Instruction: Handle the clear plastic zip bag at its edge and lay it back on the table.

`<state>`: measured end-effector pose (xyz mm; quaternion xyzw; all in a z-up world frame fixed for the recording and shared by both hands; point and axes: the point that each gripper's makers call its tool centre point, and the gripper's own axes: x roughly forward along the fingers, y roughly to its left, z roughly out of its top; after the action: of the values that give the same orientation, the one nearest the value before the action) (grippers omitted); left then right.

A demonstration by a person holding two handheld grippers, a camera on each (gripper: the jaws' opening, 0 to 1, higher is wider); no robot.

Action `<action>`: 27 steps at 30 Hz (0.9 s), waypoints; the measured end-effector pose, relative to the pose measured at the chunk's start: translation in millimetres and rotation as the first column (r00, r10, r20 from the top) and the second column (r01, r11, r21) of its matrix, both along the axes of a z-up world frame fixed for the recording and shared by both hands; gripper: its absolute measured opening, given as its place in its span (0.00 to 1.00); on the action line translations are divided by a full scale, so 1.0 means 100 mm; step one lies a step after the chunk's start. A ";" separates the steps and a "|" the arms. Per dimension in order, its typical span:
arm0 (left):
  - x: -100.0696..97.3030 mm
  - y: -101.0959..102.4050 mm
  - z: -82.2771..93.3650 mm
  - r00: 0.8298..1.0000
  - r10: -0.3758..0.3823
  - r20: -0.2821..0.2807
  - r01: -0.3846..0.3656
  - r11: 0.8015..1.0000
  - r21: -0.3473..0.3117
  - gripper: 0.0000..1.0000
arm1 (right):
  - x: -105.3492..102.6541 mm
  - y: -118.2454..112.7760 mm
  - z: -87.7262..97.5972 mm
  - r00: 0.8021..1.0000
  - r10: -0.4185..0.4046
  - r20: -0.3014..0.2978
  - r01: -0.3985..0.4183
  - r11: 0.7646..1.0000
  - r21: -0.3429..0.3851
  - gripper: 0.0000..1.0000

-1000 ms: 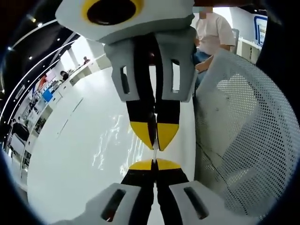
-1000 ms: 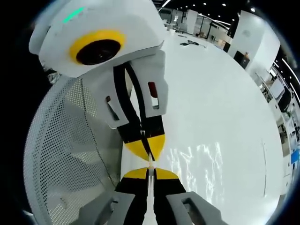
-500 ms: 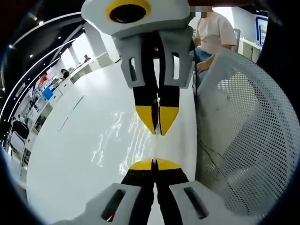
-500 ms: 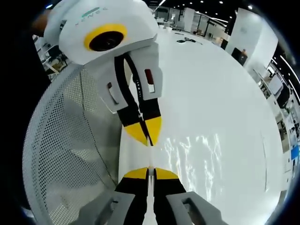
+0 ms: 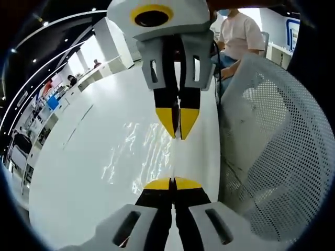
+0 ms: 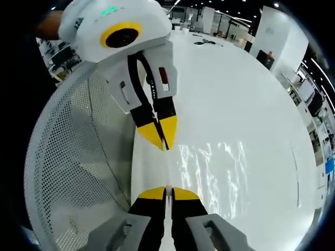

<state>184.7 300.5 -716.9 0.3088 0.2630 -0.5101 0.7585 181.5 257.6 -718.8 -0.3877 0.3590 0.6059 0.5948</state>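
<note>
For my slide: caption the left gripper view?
Two shut grippers stretch a clear zip bag beside a mesh basket.

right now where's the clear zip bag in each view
Left gripper view: the clear zip bag lies on the white table, left of the right tool coming in from above.
Right gripper view: the bag lies right of the left tool.
Shared landmark: the white mesh chair back.

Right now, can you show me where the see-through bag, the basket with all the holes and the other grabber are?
clear bag (image 5: pixel 137 152), left gripper view, on its shiny wrinkled middle
white mesh basket (image 5: pixel 272 157), left gripper view, on its holey wall
right gripper (image 5: pixel 179 135), left gripper view, between its yellow tips
</note>
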 end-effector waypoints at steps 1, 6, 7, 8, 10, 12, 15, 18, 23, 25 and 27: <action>0.00 0.00 0.00 1.000 0.000 0.000 0.000 1.000 0.001 0.00 | 0.00 -0.01 0.00 1.000 0.000 0.001 0.000 1.000 -0.002 0.00; -0.02 0.02 -0.01 1.000 0.002 -0.005 -0.002 1.000 0.007 0.00 | 0.00 -0.08 -0.03 1.000 -0.011 -0.006 0.011 1.000 -0.007 0.00; -0.02 0.02 -0.01 1.000 0.001 -0.004 -0.001 1.000 0.007 0.00 | 0.00 -0.09 -0.04 1.000 -0.014 -0.007 0.014 1.000 -0.008 0.00; -0.02 0.02 0.00 1.000 0.001 -0.004 -0.001 1.000 0.007 0.00 | 0.01 -0.10 -0.04 1.000 -0.014 -0.005 0.014 1.000 -0.006 0.00; -0.03 0.01 0.00 1.000 0.001 -0.005 -0.001 1.000 0.008 0.00 | 0.00 -0.11 -0.04 1.000 -0.018 -0.005 0.018 1.000 -0.009 0.00; -0.04 0.00 0.00 1.000 -0.001 -0.006 0.001 1.000 0.008 0.00 | 0.00 -0.14 -0.04 1.000 -0.022 -0.005 0.022 1.000 -0.009 0.00; -0.05 0.00 -0.01 1.000 -0.001 -0.008 0.001 1.000 0.008 0.00 | -0.02 -0.17 -0.05 1.000 -0.028 -0.007 0.028 1.000 -0.011 0.00; -0.04 0.01 -0.02 1.000 -0.001 -0.010 0.001 1.000 0.008 0.00 | -0.03 -0.20 -0.05 0.999 -0.031 -0.006 0.031 0.999 -0.015 0.00; -0.05 0.00 -0.01 1.000 -0.001 -0.013 0.001 1.000 0.008 0.00 | -0.02 -0.24 -0.06 0.999 -0.041 -0.006 0.041 0.999 -0.018 0.00; -0.06 0.00 0.00 1.000 -0.002 -0.013 0.002 1.000 0.007 0.00 | -0.02 -0.27 -0.07 0.999 -0.046 -0.006 0.046 0.999 -0.021 0.00; -0.06 0.01 -0.01 1.000 -0.001 -0.014 0.001 1.000 0.007 0.00 | -0.01 -0.30 -0.08 0.999 -0.052 -0.006 0.051 0.998 -0.024 0.00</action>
<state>178.6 301.2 -717.4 0.3080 0.2699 -0.5118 0.7552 180.3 227.4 -726.5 -0.3833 0.3778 0.5874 0.6044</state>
